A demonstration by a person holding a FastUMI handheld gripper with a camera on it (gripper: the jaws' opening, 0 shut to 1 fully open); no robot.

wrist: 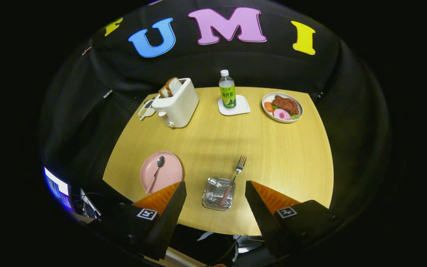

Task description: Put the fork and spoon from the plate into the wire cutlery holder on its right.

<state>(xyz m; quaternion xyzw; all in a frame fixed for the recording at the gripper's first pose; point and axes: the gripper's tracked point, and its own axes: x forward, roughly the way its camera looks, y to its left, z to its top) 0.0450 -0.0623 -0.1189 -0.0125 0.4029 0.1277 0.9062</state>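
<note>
A pink plate lies on the wooden table, just ahead of my left finger. A spoon with a pink handle rests on it. To the plate's right stands the wire cutlery holder, between my fingers and low in the gap. A fork leans in the holder, handle down inside and tines sticking out over the far rim. My gripper hovers well above the table's near edge, open, with nothing between its fingers.
At the table's far side stand a white toaster with bread slices, a bottle on a white coaster, and a plate of food. A small white dish sits left of the toaster. A lit screen glows off the near left edge.
</note>
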